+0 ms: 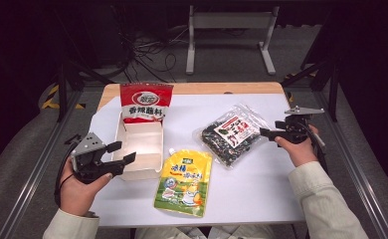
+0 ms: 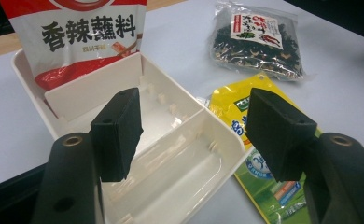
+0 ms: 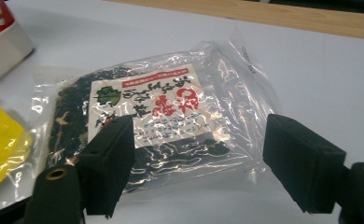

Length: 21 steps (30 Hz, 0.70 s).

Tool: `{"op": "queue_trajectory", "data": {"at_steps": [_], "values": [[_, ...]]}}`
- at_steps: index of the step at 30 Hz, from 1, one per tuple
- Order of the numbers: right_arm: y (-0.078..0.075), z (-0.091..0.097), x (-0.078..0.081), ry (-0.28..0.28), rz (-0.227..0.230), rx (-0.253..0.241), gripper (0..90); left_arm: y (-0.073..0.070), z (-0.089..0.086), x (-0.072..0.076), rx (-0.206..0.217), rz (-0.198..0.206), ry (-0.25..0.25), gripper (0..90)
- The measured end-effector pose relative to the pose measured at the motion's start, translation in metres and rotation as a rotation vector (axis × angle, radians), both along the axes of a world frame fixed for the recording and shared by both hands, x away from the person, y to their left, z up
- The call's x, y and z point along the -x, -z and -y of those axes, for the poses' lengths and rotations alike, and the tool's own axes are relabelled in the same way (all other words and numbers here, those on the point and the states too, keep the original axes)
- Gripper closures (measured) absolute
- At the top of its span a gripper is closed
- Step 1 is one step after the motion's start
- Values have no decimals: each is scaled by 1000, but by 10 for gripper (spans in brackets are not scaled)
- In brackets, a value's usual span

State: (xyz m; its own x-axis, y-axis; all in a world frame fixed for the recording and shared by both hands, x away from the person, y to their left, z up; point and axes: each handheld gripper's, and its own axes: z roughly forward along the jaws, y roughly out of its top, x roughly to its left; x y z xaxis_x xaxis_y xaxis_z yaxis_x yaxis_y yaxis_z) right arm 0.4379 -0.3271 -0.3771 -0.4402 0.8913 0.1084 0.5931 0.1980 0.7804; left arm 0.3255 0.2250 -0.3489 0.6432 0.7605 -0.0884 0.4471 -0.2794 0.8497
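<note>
A white divided tray sits at the table's left, and a red-and-white sachet stands upright in its far compartment. In front of it a yellow pouch lies flat. A clear bag of dark dried bits with a red-and-white label lies to the right. My left gripper hovers open at the tray's near left corner; the tray lies beyond its empty jaws. My right gripper is open at the clear bag's right edge. The clear bag lies just beyond its spread jaws, untouched.
A white sheet covers the table, with a wooden strip along the far edge. Behind the table stand a metal frame and floor cables. Dark stand legs flank both sides.
</note>
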Motion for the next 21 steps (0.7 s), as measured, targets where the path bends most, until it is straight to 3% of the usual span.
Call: {"op": "queue_trajectory", "data": {"at_steps": [4, 12, 21], "values": [[10, 1, -15, 31, -19, 13, 225, 0, -6, 5, -4, 2, -17, 360], [23, 5, -28, 68, -48, 30, 216, 5, -14, 13, -16, -4, -66, 334], [36, 7, -39, 105, -83, 42, 216, 6, -16, 14, -21, -3, -72, 327]]}}
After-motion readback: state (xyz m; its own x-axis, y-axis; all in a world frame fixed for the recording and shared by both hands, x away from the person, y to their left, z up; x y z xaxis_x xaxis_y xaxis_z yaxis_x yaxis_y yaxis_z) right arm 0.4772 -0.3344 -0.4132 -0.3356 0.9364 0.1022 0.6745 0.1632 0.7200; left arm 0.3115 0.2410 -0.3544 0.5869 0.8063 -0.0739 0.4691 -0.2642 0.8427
